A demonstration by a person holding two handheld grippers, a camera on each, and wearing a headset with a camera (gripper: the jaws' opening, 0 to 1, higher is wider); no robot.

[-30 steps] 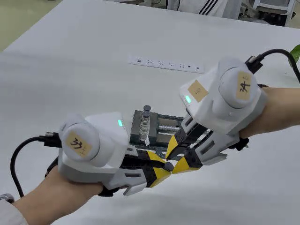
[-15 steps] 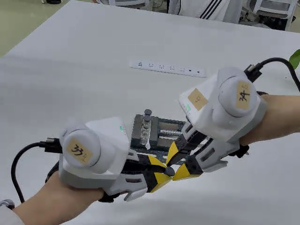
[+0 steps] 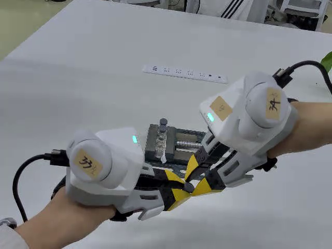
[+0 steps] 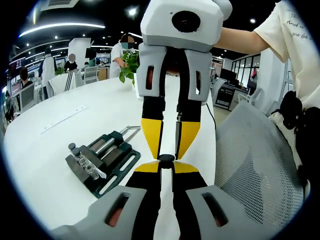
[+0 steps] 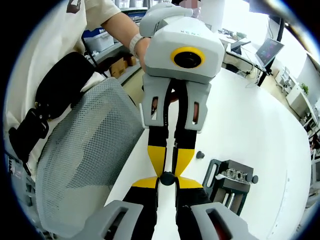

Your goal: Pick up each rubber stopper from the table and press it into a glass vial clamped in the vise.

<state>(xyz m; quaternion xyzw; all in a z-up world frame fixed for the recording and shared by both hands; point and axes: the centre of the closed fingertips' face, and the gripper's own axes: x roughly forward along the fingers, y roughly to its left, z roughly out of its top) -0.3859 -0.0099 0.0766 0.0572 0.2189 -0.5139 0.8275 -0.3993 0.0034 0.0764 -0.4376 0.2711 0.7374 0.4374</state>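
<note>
Two tools meet tip to tip low in the centre of the head view. The left tool (image 4: 166,166) rises from the bottom of its own view with its jaws pressed nearly together, and the right tool (image 5: 167,184) does the same in its view. Each sees the other coming down from the top. A dark rubber stopper (image 4: 166,158) sits at the point where all four yellow tips converge, pinched from both sides; which tool bears it cannot be told. Just above the tips in the head view stands the vise (image 3: 176,150), with glass vials (image 3: 161,141) clamped upright in a row at its left end, the uppermost one capped dark. A second stopper (image 5: 200,155) lies on the white bench (image 3: 78,78) near the vise, right of centre in the right gripper view. A white power strip (image 3: 184,73) lies higher up in the head view, well apart from the vise.
</note>
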